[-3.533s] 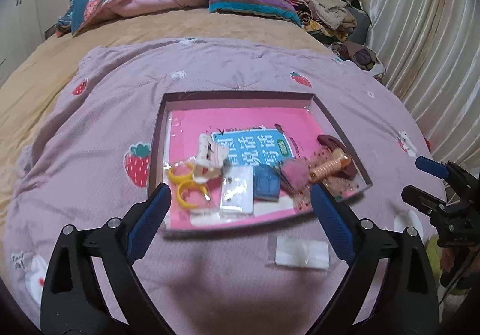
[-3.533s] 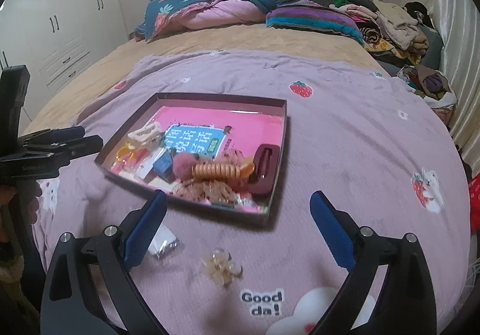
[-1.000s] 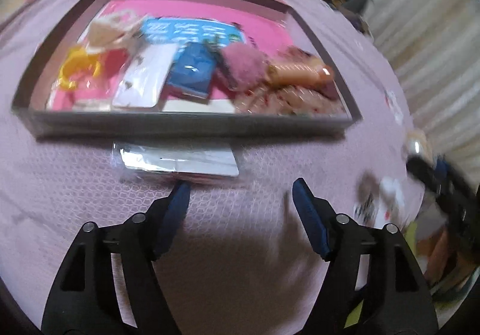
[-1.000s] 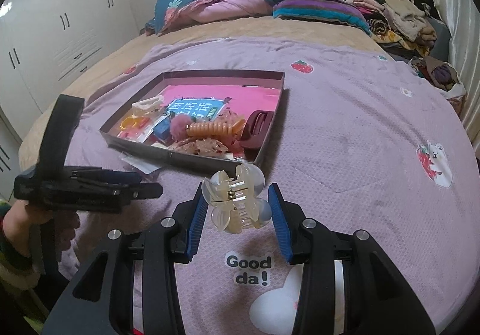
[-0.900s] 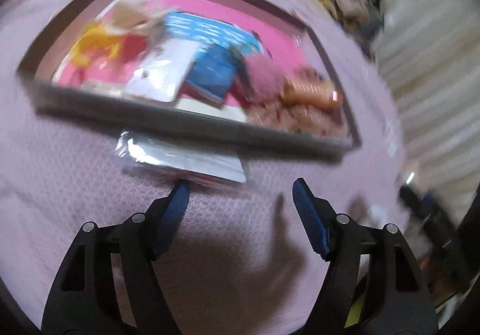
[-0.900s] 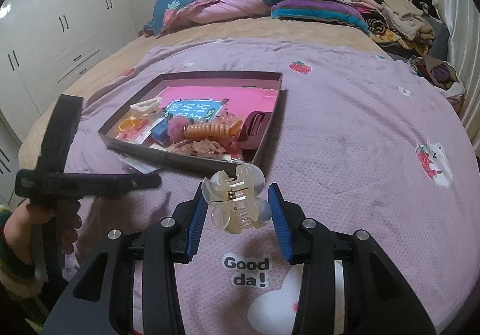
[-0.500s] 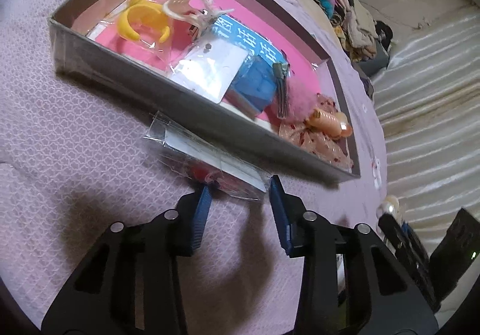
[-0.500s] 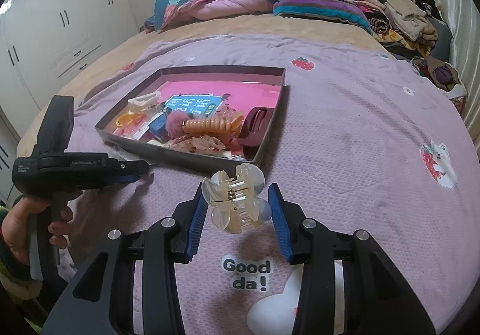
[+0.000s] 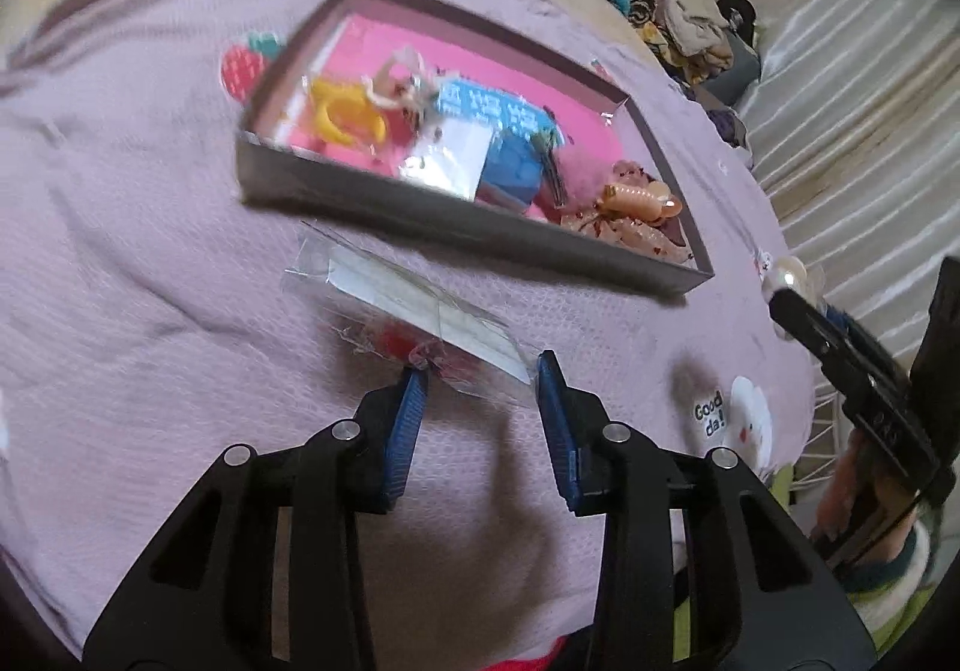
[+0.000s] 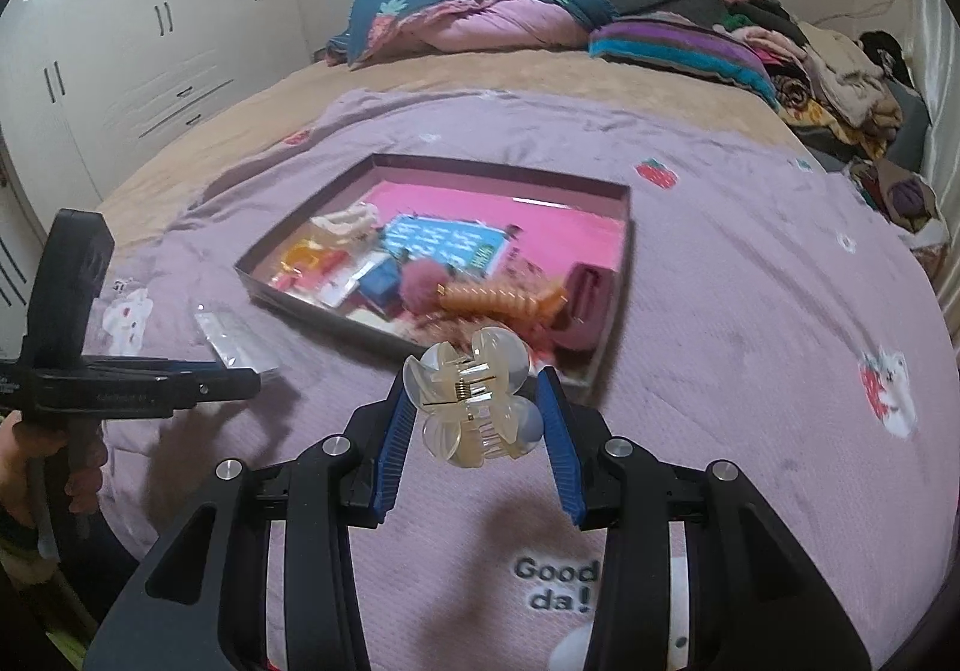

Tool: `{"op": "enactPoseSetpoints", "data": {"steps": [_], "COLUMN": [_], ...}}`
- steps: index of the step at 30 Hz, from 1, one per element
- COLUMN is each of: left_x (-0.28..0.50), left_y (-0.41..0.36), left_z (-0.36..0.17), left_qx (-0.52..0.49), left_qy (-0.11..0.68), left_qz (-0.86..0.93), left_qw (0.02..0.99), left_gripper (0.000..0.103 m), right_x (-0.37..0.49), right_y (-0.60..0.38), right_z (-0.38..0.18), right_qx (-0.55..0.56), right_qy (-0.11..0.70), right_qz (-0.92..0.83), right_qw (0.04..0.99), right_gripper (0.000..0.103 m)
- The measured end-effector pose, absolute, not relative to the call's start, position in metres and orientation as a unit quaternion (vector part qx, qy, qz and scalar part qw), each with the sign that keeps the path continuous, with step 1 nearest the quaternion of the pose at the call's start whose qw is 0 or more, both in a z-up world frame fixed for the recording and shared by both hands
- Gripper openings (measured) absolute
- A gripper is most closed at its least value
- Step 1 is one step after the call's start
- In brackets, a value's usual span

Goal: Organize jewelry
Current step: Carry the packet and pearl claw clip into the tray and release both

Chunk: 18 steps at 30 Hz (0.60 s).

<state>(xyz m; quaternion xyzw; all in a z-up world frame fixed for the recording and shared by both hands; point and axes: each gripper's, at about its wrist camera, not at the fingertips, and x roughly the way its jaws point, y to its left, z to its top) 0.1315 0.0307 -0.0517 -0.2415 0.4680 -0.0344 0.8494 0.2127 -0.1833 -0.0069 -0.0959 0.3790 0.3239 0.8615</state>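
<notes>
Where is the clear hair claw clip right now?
In the right wrist view, the clear claw clip is held off the purple blanket between the right tongs, just in front of the tray's near edge.

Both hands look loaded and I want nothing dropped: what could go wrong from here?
The left gripper pinches only the near edge of the clear packet, so the slick film may slip out. The right gripper holds the clear claw clip by its rounded sides; it might twist free. The shallow box is crowded near that wall, so items could bounce out.
</notes>
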Motion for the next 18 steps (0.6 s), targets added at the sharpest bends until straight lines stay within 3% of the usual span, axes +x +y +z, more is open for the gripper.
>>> {"op": "enactPoseSetpoints", "data": {"steps": [18], "left_x": [0.200], "left_y": [0.035], "left_z": [0.016], "left_qx": [-0.154], "left_qy": [0.412], "left_qz": [-0.038], "left_qw": [0.897], "left_gripper": [0.029], "right_x": [0.248], "right_y": [-0.151], "right_z": [0.019], "right_qx": [-0.101], "right_qy": [0.354], "right_qz": [0.322], "right_qw": [0.872], "right_gripper": [0.040]}}
